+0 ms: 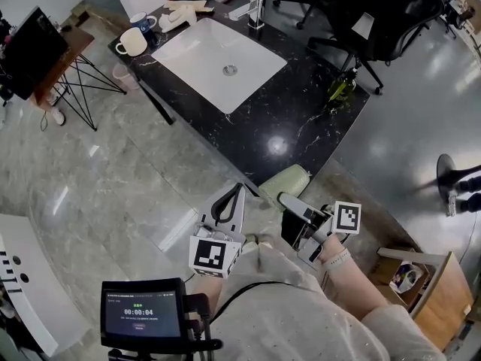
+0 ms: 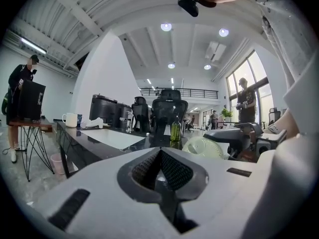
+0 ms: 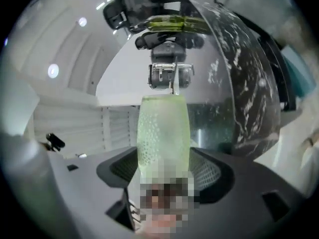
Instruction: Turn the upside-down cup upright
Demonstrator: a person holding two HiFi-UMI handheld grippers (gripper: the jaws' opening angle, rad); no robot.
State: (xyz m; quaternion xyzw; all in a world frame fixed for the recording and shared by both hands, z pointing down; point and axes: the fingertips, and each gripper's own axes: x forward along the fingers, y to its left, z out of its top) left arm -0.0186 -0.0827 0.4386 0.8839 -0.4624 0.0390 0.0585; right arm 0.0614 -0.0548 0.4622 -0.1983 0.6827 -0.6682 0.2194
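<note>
My right gripper is shut on a pale green dimpled cup, held in the air just off the near edge of the black marble counter. In the right gripper view the cup runs straight out from between the jaws of the right gripper, and its near end is hidden. My left gripper hangs to the cup's left, shut with nothing in it. The left gripper view shows the left gripper's closed jaws, with the cup and the right gripper off to the right.
A white sink with a chrome faucet is set in the counter. Two mugs stand at its far left corner and a green bottle at its right edge. Office chairs stand behind, and a monitor on a stand to the left.
</note>
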